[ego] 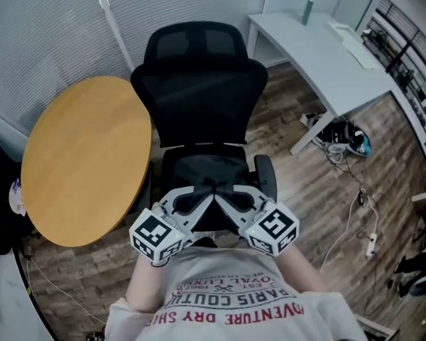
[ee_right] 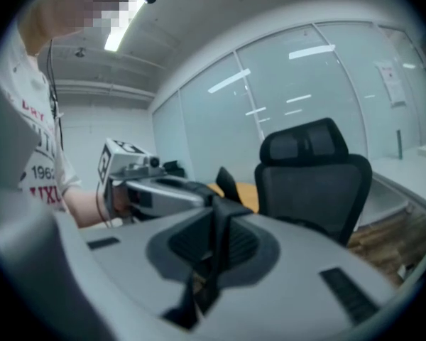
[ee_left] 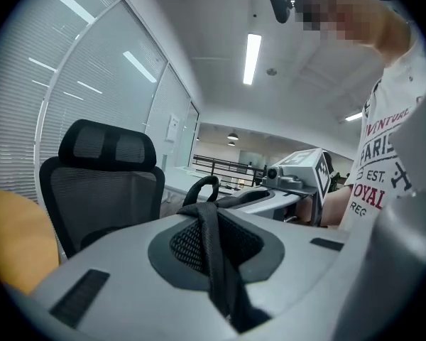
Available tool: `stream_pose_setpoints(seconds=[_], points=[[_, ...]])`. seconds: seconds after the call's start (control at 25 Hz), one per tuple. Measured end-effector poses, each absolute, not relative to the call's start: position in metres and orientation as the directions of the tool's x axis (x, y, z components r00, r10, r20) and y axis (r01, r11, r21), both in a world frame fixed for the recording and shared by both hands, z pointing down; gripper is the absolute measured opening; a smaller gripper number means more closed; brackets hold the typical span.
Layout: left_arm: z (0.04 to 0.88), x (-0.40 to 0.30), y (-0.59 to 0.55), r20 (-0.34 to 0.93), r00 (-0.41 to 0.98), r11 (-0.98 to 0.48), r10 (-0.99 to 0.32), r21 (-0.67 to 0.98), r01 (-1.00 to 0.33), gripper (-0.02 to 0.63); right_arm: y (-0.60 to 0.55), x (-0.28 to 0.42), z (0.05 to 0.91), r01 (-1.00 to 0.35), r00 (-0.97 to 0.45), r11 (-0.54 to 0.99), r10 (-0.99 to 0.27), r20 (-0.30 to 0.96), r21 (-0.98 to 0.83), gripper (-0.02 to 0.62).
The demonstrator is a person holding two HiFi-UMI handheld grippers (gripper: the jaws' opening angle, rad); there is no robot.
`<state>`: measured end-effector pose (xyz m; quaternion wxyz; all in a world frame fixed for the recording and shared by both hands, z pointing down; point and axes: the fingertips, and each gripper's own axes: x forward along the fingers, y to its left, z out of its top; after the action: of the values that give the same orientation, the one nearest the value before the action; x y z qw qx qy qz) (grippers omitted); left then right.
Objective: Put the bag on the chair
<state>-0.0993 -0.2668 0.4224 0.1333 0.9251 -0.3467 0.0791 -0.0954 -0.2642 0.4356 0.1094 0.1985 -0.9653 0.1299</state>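
A black office chair (ego: 199, 91) stands right in front of me, its seat below both grippers. The left gripper (ego: 197, 201) and right gripper (ego: 231, 201) meet tip to tip over the seat's front edge. Each is shut on a black strap of the bag (ego: 207, 172). The bag's dark body blends into the seat, so I cannot tell whether it rests there. In the left gripper view the strap (ee_left: 211, 251) runs through the left gripper (ee_left: 214, 261), with a loop handle (ee_left: 201, 187) beyond. In the right gripper view the right gripper (ee_right: 213, 251) pinches a strap (ee_right: 219, 236).
A round wooden table (ego: 85, 158) stands close on the chair's left. A white desk (ego: 326, 55) is at the back right, with cables and a power strip (ego: 369, 244) on the wooden floor beneath. Window blinds (ego: 50, 27) line the back left.
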Motion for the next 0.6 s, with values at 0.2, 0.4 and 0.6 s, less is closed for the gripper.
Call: stream_pose_setpoints(seconds=[0.2, 0.4, 0.6], points=[[0.440, -0.127, -0.304, 0.259, 0.759, -0.734, -0.598, 0.204, -0.648, 0.055, -0.302, -0.123, 0.455, -0.457, -0.872, 0.862, -0.385, 0.304, -0.220, 0.044], [0.452, -0.150, -0.351, 0.271, 0.747, -0.724, -0.607, 0.200, -0.660, 0.055, -0.348, -0.145, 0.468, -0.486, -0.854, 0.845, -0.406, 0.327, -0.221, 0.044], [0.467, -0.169, -0.395, 0.283, 0.723, -0.695, -0.630, 0.210, -0.687, 0.055, -0.388, -0.163, 0.483, -0.501, -0.840, 0.836, -0.408, 0.357, -0.225, 0.044]])
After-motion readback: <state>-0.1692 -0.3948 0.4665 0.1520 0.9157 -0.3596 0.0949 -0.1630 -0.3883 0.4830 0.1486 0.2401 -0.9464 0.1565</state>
